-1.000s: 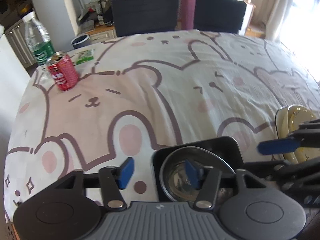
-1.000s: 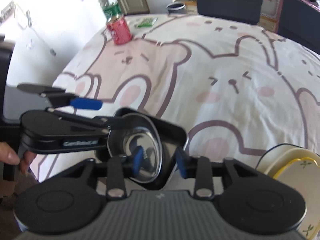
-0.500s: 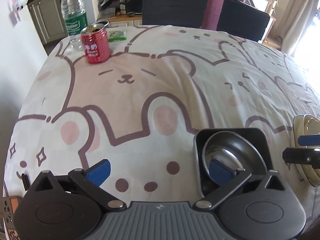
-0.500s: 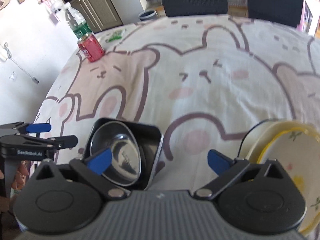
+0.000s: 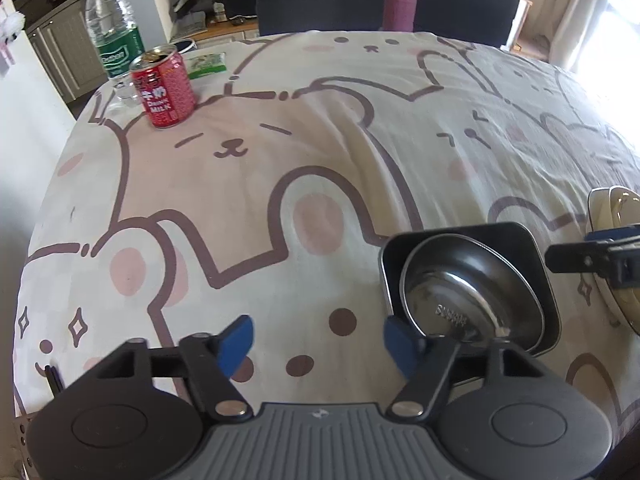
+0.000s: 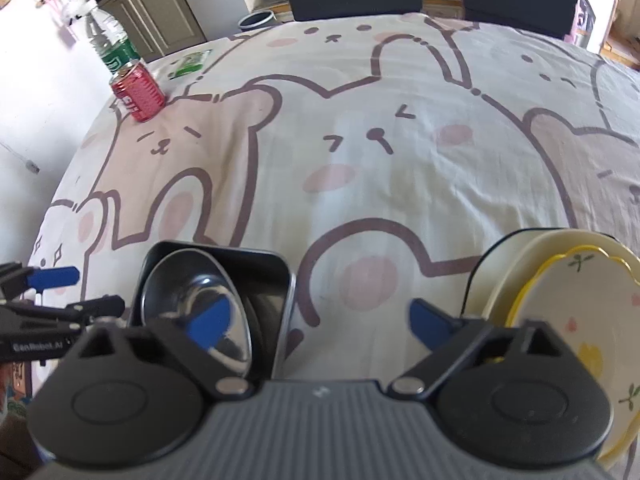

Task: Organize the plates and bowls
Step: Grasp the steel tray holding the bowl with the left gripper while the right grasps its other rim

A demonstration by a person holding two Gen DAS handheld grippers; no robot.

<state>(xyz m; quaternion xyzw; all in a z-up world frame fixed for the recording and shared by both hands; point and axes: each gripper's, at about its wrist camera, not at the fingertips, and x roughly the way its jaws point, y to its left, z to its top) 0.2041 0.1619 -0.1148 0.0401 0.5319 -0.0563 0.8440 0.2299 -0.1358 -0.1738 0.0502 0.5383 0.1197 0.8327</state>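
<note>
1. While both jaws are closing on nothing, the left claw [image 5: 316,344] and right claw [image 6: 320,322] hang empty.
2. At the bench's near edge, the steel bowl [image 5: 468,296] sits in the black tray [image 5: 520,240]; yellow plates [image 6: 560,304] lie beside it.
3. Straddle a rim squarely before pinching.

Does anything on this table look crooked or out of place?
Yes. The steel bowl sits tilted inside the black square dish, leaning against one wall rather than lying flat. The opened red can stands upright and nothing looks spilled on the tablecloth.
</note>
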